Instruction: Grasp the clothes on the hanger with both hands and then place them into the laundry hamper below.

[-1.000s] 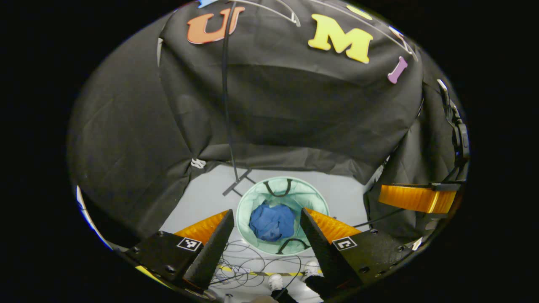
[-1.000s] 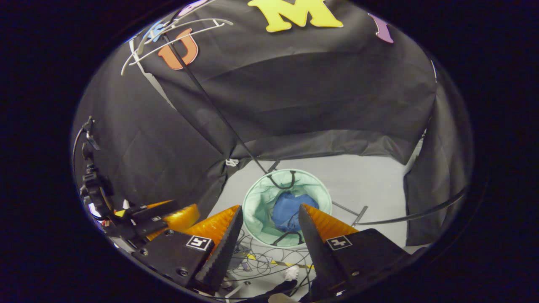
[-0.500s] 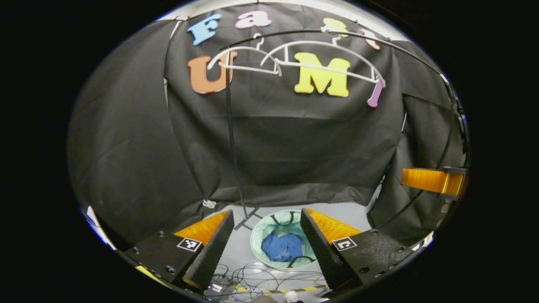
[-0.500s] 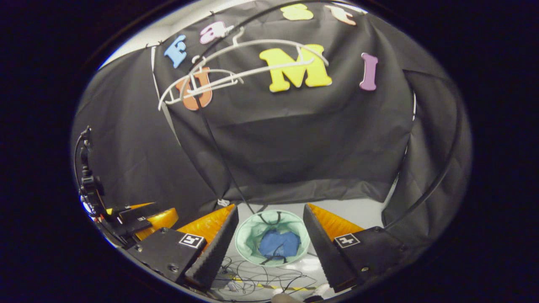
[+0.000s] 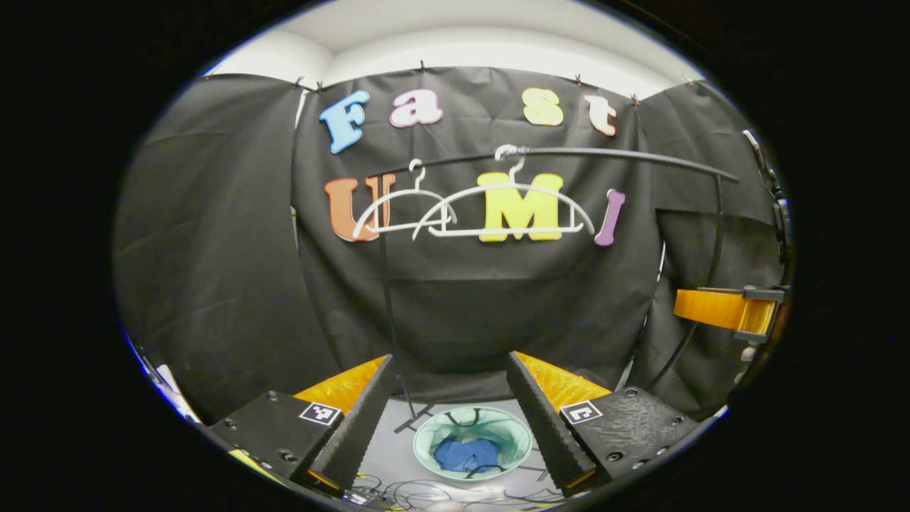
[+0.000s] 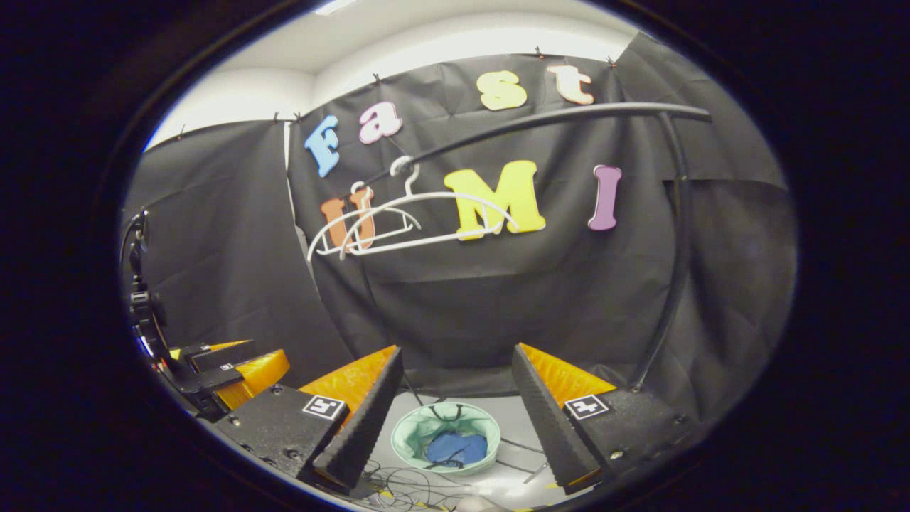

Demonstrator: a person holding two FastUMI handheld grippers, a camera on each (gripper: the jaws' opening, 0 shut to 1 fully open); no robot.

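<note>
On the rail (image 5: 611,154) hang two bare white hangers (image 5: 469,210), the smaller toward its left end, the larger near mid-rail. Below, the mint laundry hamper (image 5: 472,448) stands on the grey floor (image 5: 398,444) by the rack's foot, and the blue garment (image 5: 466,455) lies crumpled inside it. The left gripper (image 5: 451,416) and right gripper (image 6: 455,412) both stand wide apart, holding nothing. The cloth looks light, soft and limp; any raised fold would probably give a fair pinch, though it would sag and bunch.
</note>
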